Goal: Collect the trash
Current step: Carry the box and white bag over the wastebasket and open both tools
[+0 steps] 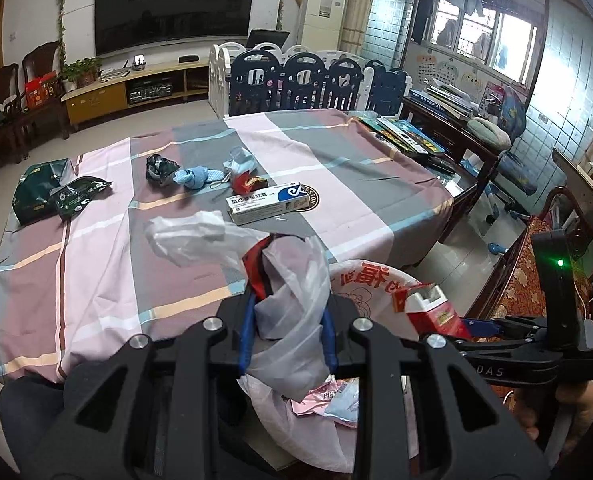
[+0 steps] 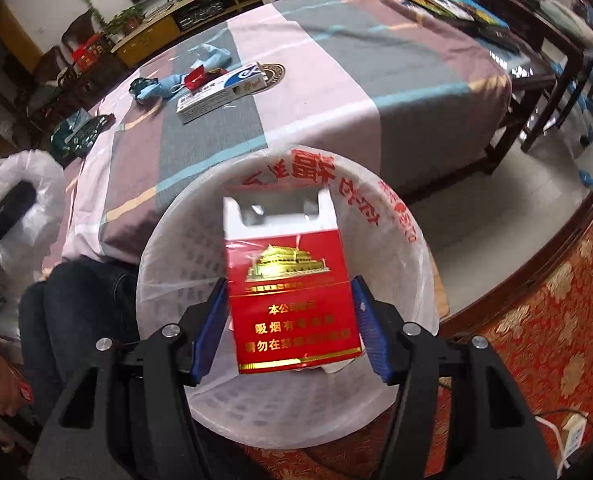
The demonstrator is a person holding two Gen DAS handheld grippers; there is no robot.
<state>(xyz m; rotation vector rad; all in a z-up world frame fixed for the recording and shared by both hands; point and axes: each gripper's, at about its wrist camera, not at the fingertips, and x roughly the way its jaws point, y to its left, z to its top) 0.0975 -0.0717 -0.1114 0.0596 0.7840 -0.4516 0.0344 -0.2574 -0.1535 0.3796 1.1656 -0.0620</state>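
My left gripper (image 1: 288, 300) is shut on a crumpled clear plastic bag (image 1: 284, 280) with a red scrap in it, held off the table's near edge. Below and to its right stands a white bin (image 1: 368, 280) lined with a bag printed in red. A red cigarette pack (image 2: 292, 304) hangs over the bin (image 2: 168, 220), between the blue pads of my right gripper (image 2: 289, 280); slim gaps show beside the pack. On the striped tablecloth lie a white and blue medicine box (image 1: 268, 204), a blue mask (image 1: 194, 178), a red wrapper (image 1: 244, 182) and dark green packets (image 1: 56, 196).
Books (image 1: 404, 134) are stacked at the table's far right corner. A playpen fence (image 1: 316, 80) stands behind the table. A wooden seat with a red and gold cushion (image 2: 536, 320) is right of the bin. A person's dark-trousered legs (image 2: 76, 300) are at its left.
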